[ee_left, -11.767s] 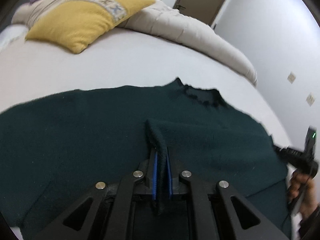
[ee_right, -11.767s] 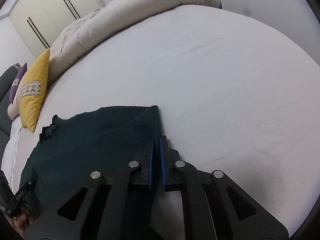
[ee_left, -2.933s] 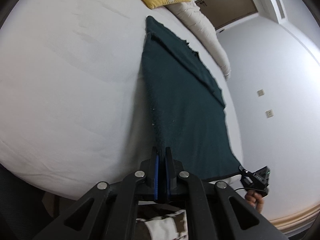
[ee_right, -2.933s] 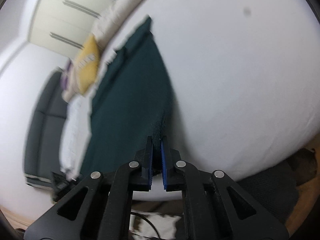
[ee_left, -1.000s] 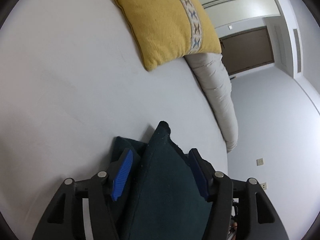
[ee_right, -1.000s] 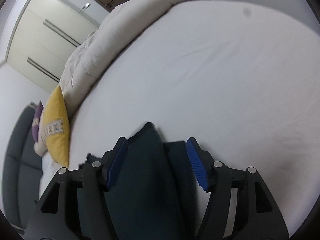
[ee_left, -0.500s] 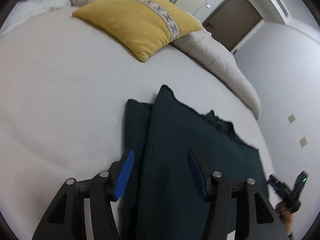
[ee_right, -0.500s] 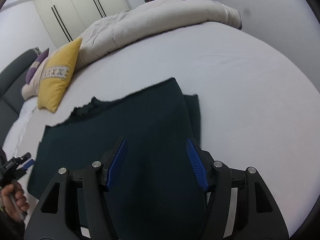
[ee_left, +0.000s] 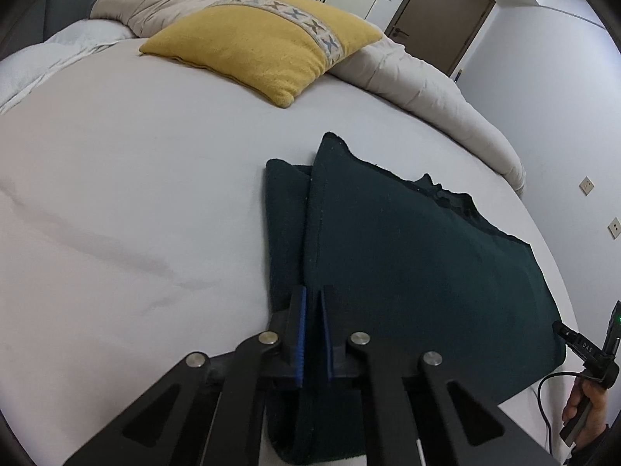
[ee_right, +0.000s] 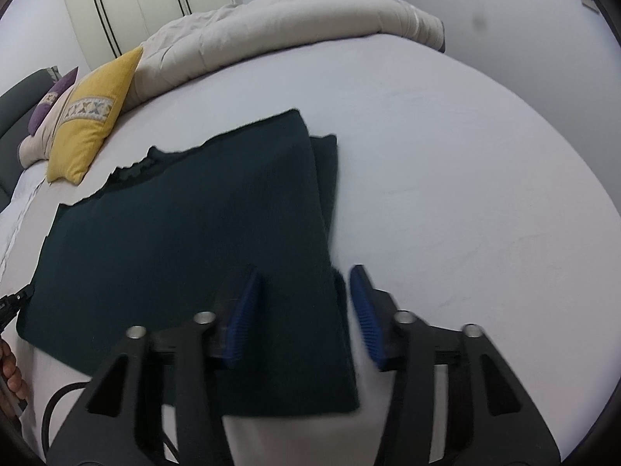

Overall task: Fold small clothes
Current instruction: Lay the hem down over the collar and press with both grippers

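A dark green garment (ee_left: 407, 256) is lying folded on the white bed (ee_left: 136, 178), with a narrower folded strip showing along each side under the top layer and a ragged neckline at its far edge. In the left wrist view the left hand-held gripper (ee_left: 312, 330) is sitting at the near left corner of the garment, its blue pads (ee_left: 299, 334) drawn almost together; a thin fold of the dark fabric is running up between them, so the pads are pinching the cloth's edge. In the right wrist view the right hand-held gripper (ee_right: 300, 310) is hovering at the near right side of the garment (ee_right: 186, 240) with its jaws partly apart; they have just been closing, and the garment's right edge is lying between the blue pads (ee_right: 242, 310), but the picture is blurred there and the pads are standing clear of the fabric on both sides, so nothing is being gripped. A yellow cushion (ee_left: 264, 42) with a patterned band is resting near the head of the bed, well beyond the garment, beside a rolled beige duvet (ee_left: 427, 85) that is stretching along the far edge. At the lower right of the left wrist view, a person's hand (ee_left: 586, 404) is holding the other tool's handle, with a black cable (ee_left: 547, 400) hanging from it.
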Tool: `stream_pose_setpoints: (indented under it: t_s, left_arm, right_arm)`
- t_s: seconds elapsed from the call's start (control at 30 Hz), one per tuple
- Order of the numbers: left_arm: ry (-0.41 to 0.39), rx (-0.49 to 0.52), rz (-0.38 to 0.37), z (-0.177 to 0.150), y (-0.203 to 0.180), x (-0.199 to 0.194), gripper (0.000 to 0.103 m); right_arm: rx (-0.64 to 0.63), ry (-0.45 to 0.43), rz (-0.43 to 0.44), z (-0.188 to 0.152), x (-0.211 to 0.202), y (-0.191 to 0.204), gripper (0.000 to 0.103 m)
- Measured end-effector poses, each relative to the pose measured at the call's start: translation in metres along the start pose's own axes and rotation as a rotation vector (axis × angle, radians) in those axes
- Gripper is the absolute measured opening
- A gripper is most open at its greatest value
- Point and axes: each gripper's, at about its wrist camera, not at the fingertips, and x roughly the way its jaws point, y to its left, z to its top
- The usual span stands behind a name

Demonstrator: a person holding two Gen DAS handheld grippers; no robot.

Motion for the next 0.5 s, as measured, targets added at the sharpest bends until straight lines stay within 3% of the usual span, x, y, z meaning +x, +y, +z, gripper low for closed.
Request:
stream_pose_setpoints:
  t_s: [0.2,0.5]
  left_arm:
    - [-0.019,0.021,0.018,-0.005,-0.003,-0.006,0.007]
    - [-0.012,0.006,0.011,-0.015,0.002,-0.014,0.007]
  right_arm:
    - [-0.054,-0.008,-0.026,-0.006,-0.008,0.007,0.007]
    - [-0.033,-0.011,-0.015,-0.007,-0.019,-0.001,0.005]
